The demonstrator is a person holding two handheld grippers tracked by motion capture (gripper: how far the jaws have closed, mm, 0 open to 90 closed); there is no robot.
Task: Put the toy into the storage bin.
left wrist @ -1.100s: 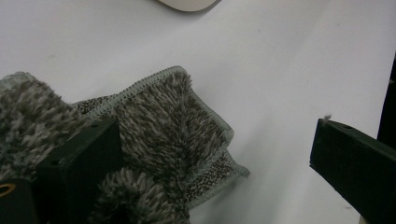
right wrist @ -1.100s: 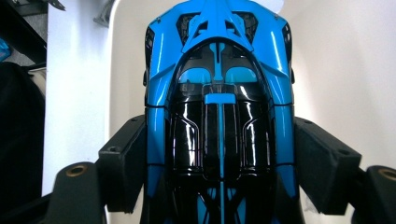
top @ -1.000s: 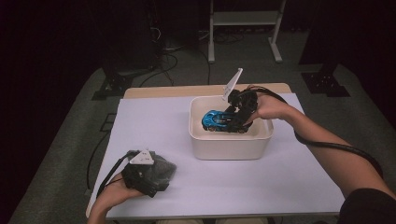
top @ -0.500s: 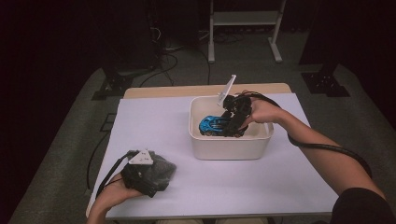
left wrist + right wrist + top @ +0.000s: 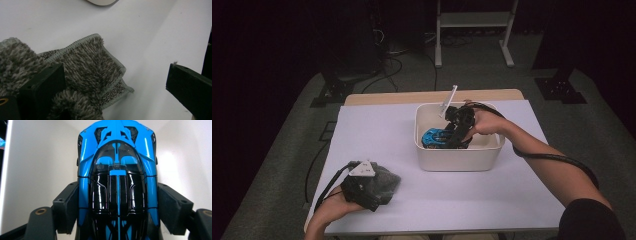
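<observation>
Both sets of tongs are at work. In the right gripper view the right gripper [image 5: 117,207] has its two black jaws pressed against the flanks of a glossy blue-and-black toy sports car of hard plastic [image 5: 117,170], clamped across the car's middle, and the car's far end points toward the top of the frame. In the high view that car [image 5: 438,137] sits low inside a white rectangular plastic tub [image 5: 459,161] at the centre right of the frame, and the right gripper [image 5: 458,131] reaches down into the tub with it.

At the lower left of the high view the left gripper [image 5: 362,186] rests on a shaggy grey microfibre cloth [image 5: 384,180] lying on the white table [image 5: 422,200]. In the left gripper view its jaws stand wide apart: one is sunk into the cloth [image 5: 90,67] at the lower left of the frame, the other hangs over bare table at the right edge.

The car looks light, rigid and slick, so I judge that the polished shell could slide between the pads if squeezed weakly. Thin parts such as the fins at its ends seem fragile. The straight, broad sides at mid-body, where the jaws now sit, are probably the safest hold. The cloth is soft and limp; a pinch on a bunched fold should lift it.
</observation>
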